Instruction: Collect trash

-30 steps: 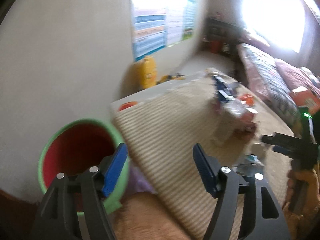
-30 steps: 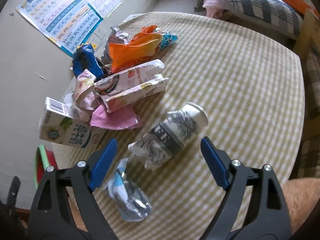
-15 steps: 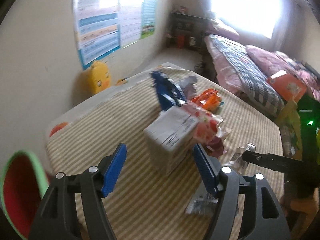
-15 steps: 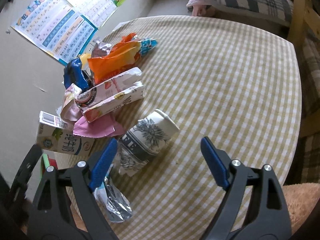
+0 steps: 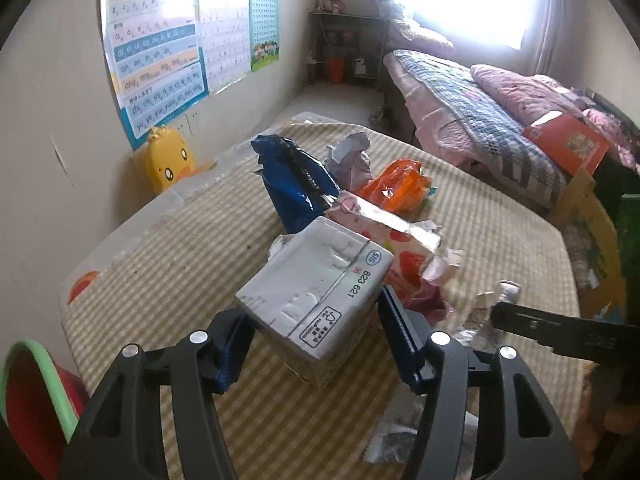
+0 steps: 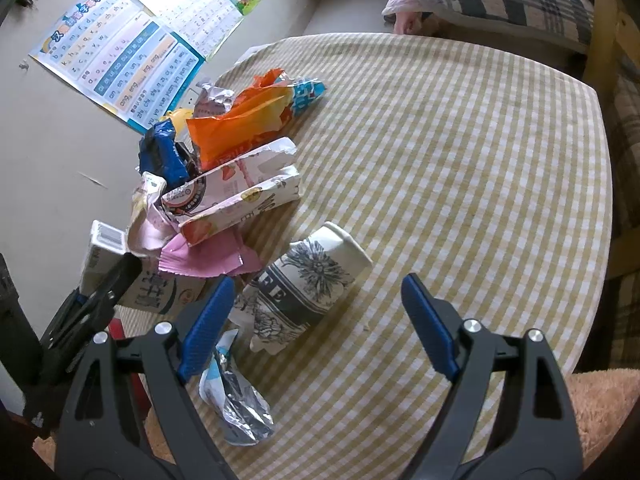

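Observation:
A white milk carton (image 5: 316, 280) lies on the checked table (image 5: 168, 264), at the near end of a trash pile. My left gripper (image 5: 312, 312) straddles it with its jaws closing; the blue pads sit at the carton's two sides, with no clear squeeze. From the right wrist view the same carton (image 6: 104, 256) shows with a left finger over it. My right gripper (image 6: 318, 284) hangs open above a lying printed paper cup (image 6: 308, 280), apart from it. A crumpled foil wrapper (image 6: 236, 400) lies near its left finger.
The pile holds a strawberry carton (image 6: 236, 196), pink wrapper (image 6: 204, 256), orange bag (image 6: 240, 124) and blue bag (image 6: 164, 156). A green bin with red inside (image 5: 28, 400) stands off the table's near-left corner. Beyond the far right table edge is a bed (image 5: 480, 120).
The left gripper swung from over the green bin to the white carton, came down around it and narrowed its jaws. The right gripper drifted slightly over the cup, still open.

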Available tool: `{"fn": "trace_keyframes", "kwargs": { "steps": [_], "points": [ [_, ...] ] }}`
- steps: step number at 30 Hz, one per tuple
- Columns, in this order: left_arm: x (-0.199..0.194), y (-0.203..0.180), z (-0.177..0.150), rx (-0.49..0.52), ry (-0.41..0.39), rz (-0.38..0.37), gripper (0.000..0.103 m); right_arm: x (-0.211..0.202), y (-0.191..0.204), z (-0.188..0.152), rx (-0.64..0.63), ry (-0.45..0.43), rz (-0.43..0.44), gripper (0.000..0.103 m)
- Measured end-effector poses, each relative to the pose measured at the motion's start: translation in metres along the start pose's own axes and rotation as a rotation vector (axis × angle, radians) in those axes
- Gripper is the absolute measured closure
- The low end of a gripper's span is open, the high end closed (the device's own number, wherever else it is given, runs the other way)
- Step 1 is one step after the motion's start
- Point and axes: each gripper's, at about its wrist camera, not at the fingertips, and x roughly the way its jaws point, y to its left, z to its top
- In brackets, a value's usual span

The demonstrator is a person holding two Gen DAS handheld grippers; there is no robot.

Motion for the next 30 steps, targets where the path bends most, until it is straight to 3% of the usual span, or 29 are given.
{"fn": "trace_keyframes", "kwargs": {
  "steps": [8,12,16,18,20,24,30],
  "points": [
    [-0.05,0.041,-0.013,-0.157,0.038,-0.019,0.046,0.007,0.003,0.0,-0.022,0.013,-0.016,0.019],
    [-0.068,0.062,-0.029,-0.235,0.104,-0.047,0.046,0.013,0.011,0.0,-0.065,0.018,-0.035,0.019],
    [-0.054,0.069,-0.047,-0.246,0.245,-0.065,0.046,0.015,0.021,-0.002,-0.126,0.004,-0.058,0.019],
    [-0.045,0.07,-0.054,-0.249,0.274,-0.057,0.046,0.016,0.025,-0.003,-0.155,0.0,-0.063,0.022],
    [-0.038,0.07,-0.056,-0.262,0.264,-0.058,0.046,0.015,0.028,-0.003,-0.17,-0.003,-0.05,0.031],
    [-0.023,0.067,-0.055,-0.263,0.269,-0.024,0.046,0.013,0.028,-0.004,-0.182,-0.004,-0.043,0.036],
    [-0.006,0.067,-0.066,-0.302,0.309,-0.007,0.045,0.015,0.028,-0.003,-0.171,0.002,-0.035,0.035]
  ]
}}
